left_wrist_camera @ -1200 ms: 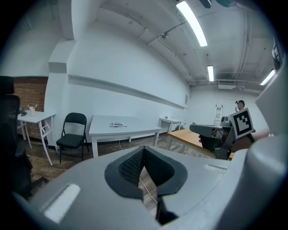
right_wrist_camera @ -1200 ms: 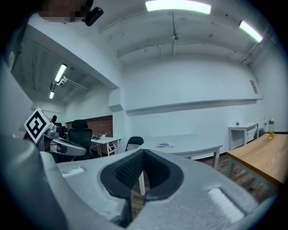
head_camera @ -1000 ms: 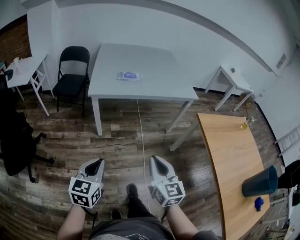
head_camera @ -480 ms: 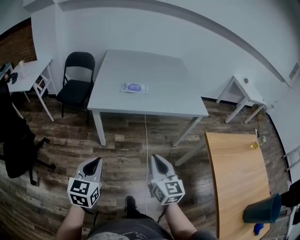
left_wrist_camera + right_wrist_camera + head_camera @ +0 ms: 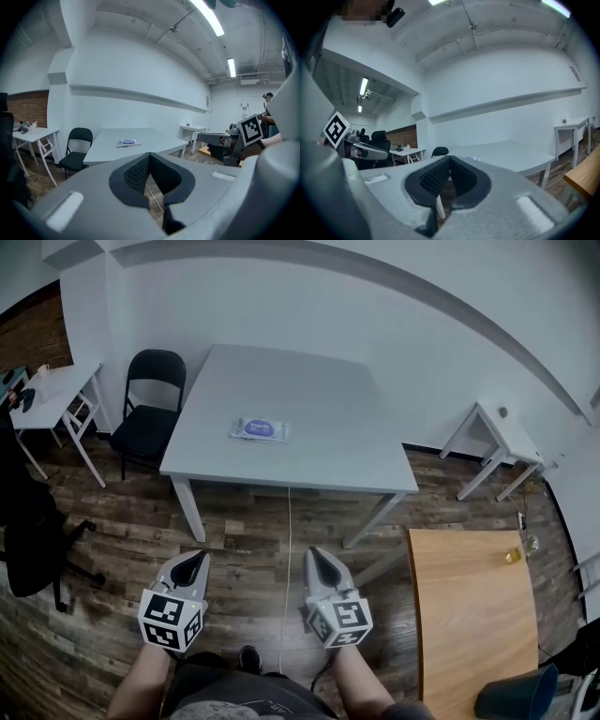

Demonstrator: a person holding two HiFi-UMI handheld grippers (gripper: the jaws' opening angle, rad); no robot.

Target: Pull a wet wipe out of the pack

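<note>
Wipe pack [image 5: 259,429] on grey table [image 5: 319,442]; both grippers' jaws closed, empty.

This is a plain office or workroom, with white walls, a wood-plank floor [image 5: 253,531] and ceiling strip lights [image 5: 206,16] (clearest from the left gripper view). A large grey tabletop [image 5: 309,418] stands by the far wall, with 1 black folding chair [image 5: 150,404] at its left. A white desk [image 5: 52,390] sits far left and a small white table [image 5: 506,442] far right. A black office chair [image 5: 28,531] stands at the near left and a wooden tabletop [image 5: 473,606] at the near right. A brick wall [image 5: 33,334] shows at the far left.
</note>
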